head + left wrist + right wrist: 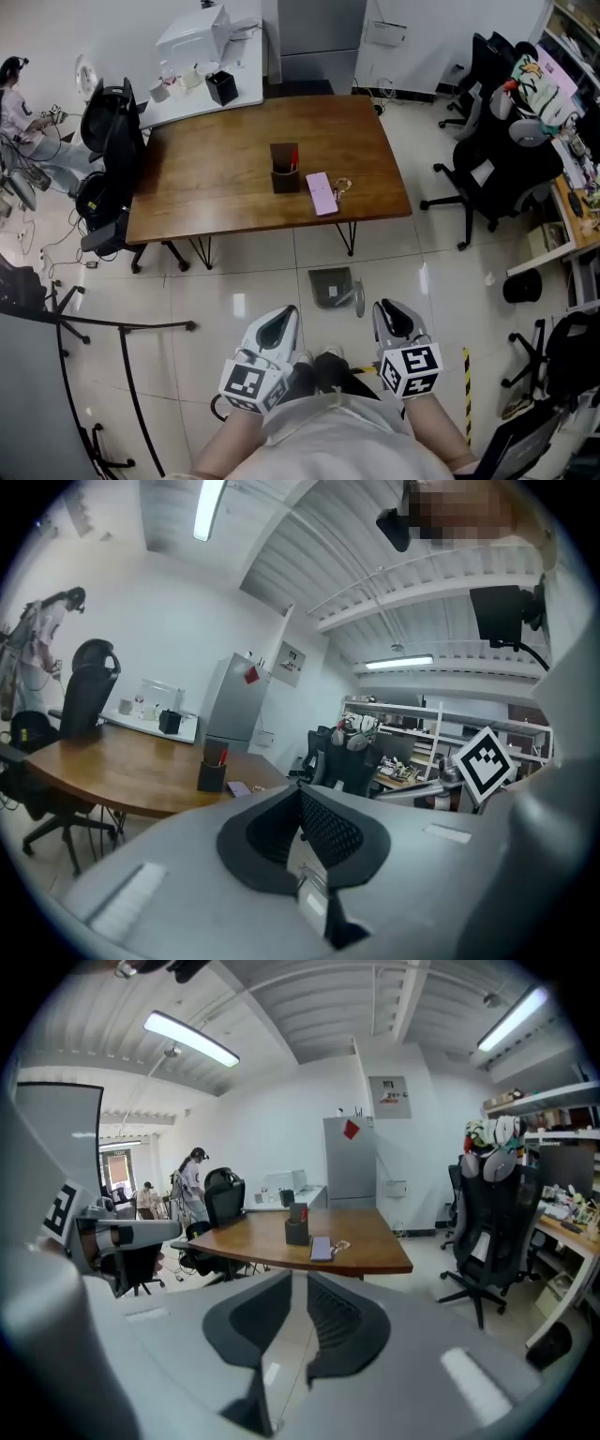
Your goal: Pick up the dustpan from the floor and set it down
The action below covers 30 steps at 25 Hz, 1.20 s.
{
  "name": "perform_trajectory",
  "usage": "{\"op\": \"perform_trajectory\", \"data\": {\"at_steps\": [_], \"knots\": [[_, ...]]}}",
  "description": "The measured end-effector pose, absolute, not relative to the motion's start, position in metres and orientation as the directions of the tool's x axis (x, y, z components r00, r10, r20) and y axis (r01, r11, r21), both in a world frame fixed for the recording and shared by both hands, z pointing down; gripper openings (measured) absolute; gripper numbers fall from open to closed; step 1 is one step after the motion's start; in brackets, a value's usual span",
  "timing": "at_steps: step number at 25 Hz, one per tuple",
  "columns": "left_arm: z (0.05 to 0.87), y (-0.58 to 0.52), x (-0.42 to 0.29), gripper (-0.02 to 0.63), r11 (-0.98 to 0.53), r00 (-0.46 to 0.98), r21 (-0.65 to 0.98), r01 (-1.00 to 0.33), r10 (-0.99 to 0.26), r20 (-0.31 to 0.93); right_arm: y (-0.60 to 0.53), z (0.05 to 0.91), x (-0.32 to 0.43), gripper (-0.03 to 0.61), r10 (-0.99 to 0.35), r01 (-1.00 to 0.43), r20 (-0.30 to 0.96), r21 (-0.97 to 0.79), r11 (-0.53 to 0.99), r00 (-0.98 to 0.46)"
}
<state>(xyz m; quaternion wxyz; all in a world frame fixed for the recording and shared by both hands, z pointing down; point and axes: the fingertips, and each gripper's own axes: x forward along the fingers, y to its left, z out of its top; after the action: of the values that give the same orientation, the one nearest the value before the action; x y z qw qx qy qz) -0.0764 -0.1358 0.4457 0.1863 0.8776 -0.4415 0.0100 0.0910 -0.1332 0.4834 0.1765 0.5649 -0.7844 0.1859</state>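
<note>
A grey dustpan [330,284] lies on the tiled floor just in front of the wooden table [216,202], its handle [359,298] pointing toward me. My left gripper [281,321] hovers near and slightly left of it, with its jaw tips touching and nothing between them [300,791]. My right gripper [392,315] hangs just right of the handle; a narrow slit shows between its jaws, and they hold nothing [299,1279]. Neither gripper touches the dustpan. Neither gripper view shows the dustpan.
The table carries a dark pen holder [284,170] and a pink notebook [322,194]. Black office chairs stand at the right [487,173] and left [111,141]. A black stand's legs [127,328] spread over the floor at my left. A person [13,103] sits far left.
</note>
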Motion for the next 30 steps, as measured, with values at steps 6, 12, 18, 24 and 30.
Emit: {"op": "perform_trajectory", "data": {"at_steps": [6, 12, 18, 24, 30], "knots": [[0.457, -0.162, -0.076, 0.014, -0.498, 0.581, 0.337, -0.799, -0.784, 0.217, -0.157, 0.563, 0.084, 0.358, -0.644, -0.935, 0.688, -0.161, 0.314, -0.335], [0.481, -0.177, -0.064, 0.014, -0.52, 0.6, 0.319, -0.792, -0.758, 0.255, -0.177, 0.67, 0.096, 0.402, -0.417, -0.946, 0.855, -0.227, 0.233, -0.308], [0.535, -0.188, -0.063, 0.014, -0.514, 0.595, 0.315, -0.798, -0.755, 0.274, -0.188, 0.771, 0.117, 0.4, -0.258, -0.968, 0.941, -0.175, 0.177, -0.217], [0.585, -0.194, -0.061, 0.015, -0.5, 0.585, 0.321, -0.804, -0.762, 0.278, -0.184, 0.822, 0.112, 0.367, -0.195, -0.965, 0.953, -0.202, 0.168, -0.233], [0.59, -0.195, -0.052, 0.015, -0.497, 0.587, 0.332, -0.801, -0.76, 0.278, -0.182, 0.829, 0.095, 0.2, -0.08, -0.935, 0.937, -0.326, 0.137, -0.339]]}}
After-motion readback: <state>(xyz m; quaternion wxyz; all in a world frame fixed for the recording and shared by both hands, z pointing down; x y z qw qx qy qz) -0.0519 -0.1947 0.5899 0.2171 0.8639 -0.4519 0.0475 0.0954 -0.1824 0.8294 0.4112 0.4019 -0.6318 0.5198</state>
